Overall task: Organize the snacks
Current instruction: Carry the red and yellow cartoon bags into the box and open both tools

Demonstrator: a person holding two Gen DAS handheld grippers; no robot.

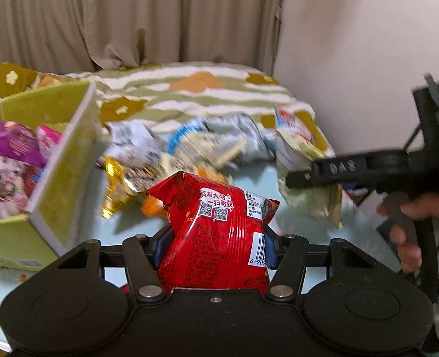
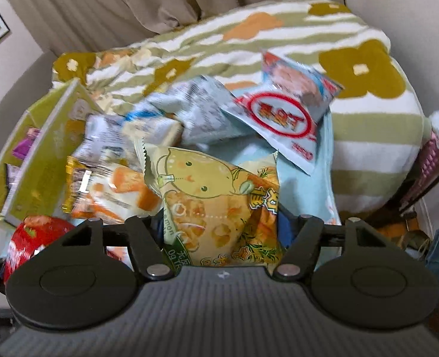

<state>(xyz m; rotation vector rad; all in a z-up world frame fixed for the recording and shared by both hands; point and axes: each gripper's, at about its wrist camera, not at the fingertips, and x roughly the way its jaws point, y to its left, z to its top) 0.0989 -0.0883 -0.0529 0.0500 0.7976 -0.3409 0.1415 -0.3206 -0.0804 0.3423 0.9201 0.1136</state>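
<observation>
My left gripper (image 1: 215,244) is shut on a red snack bag (image 1: 216,232) and holds it above the light blue surface. My right gripper (image 2: 221,223) is shut on a yellow-green lemon snack bag (image 2: 216,196); it also shows in the left wrist view (image 1: 308,175) at the right, held in the air. A green box (image 1: 62,172) with several snack packs inside stands at the left; it also shows in the right wrist view (image 2: 47,154). A pile of loose snack packs (image 1: 189,145) lies between the box and the grippers.
A white pack with a red circle (image 2: 282,116) lies at the back right of the pile. A striped flower-pattern blanket (image 1: 189,89) lies behind. Curtains and a wall stand at the back. A pink keyboard (image 2: 427,166) sits at the far right.
</observation>
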